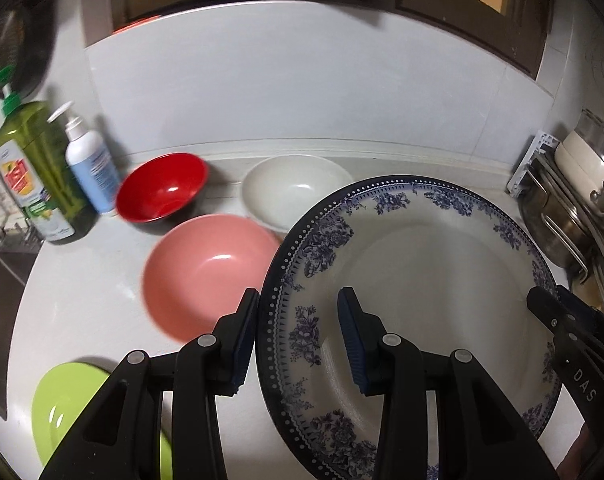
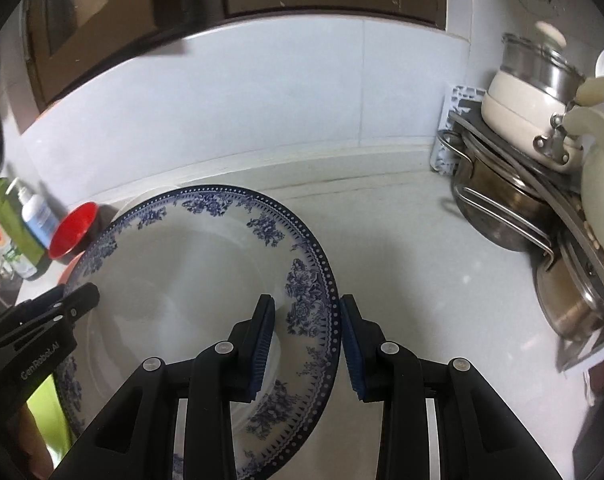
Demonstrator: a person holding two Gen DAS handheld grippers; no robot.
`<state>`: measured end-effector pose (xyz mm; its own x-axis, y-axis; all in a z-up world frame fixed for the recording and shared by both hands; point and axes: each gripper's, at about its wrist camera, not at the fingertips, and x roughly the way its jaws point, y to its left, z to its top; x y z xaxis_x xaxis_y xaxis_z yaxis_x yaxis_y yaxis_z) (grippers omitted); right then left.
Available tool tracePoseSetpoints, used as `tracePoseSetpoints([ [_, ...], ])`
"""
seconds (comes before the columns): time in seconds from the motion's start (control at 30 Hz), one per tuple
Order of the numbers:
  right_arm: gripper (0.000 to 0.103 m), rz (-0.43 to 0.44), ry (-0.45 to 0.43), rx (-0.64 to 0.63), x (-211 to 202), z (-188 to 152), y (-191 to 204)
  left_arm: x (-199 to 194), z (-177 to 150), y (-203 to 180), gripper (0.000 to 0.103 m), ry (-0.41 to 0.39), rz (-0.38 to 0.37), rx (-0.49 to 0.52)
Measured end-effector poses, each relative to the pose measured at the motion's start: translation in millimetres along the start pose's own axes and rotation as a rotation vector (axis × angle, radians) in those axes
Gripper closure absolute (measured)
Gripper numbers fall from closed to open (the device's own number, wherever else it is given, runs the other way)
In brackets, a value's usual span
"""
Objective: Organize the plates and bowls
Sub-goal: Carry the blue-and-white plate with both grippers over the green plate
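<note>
A large white plate with a blue floral rim point(image 1: 421, 292) point(image 2: 174, 280) hangs above the white counter, carried by both grippers. My left gripper point(image 1: 300, 344) is shut on its left rim, one finger under and one over. My right gripper point(image 2: 307, 344) is shut on the opposite rim. Each gripper shows in the other's view: the right one point(image 1: 549, 312) and the left one point(image 2: 78, 300). On the counter stand a red bowl point(image 1: 162, 188) point(image 2: 72, 236), a white bowl point(image 1: 294, 196) and a pink bowl point(image 1: 210, 272). A green plate point(image 1: 70, 408) lies at the near left.
A green soap bottle point(image 1: 34, 176) and a white-and-blue pump bottle point(image 1: 90, 168) stand at the back left beside a sink. A rack of steel pots and a cream pan point(image 2: 541, 160) fills the right corner. Bare counter point(image 2: 401, 240) lies between plate and rack.
</note>
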<state>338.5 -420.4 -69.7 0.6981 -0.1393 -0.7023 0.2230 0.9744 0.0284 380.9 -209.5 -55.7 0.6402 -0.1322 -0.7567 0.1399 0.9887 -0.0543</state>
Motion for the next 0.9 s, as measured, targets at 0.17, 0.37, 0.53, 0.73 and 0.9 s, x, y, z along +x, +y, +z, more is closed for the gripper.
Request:
tracePoseSetpoints([
  [0.17,0.068,0.009,-0.014,-0.034,-16,-10,33,-14,-12,32,0.063,-0.009,0.01,-0.026],
  [0.37,0.068,0.036,-0.023,-0.061,-32,-24,75,-34,-29,75,0.064,-0.027,0.034,-0.059],
  [0.53,0.068,0.06,-0.031,-0.084,-47,-37,109,-54,-46,111,0.064,-0.042,0.055,-0.079],
  [0.73,0.068,0.071,-0.042,-0.117,-66,-52,153,-73,-62,152,0.064,-0.042,0.069,-0.112],
  [0.9,0.068,0.091,-0.042,-0.153,-80,-64,189,-87,-78,186,0.064,-0.051,0.098,-0.137],
])
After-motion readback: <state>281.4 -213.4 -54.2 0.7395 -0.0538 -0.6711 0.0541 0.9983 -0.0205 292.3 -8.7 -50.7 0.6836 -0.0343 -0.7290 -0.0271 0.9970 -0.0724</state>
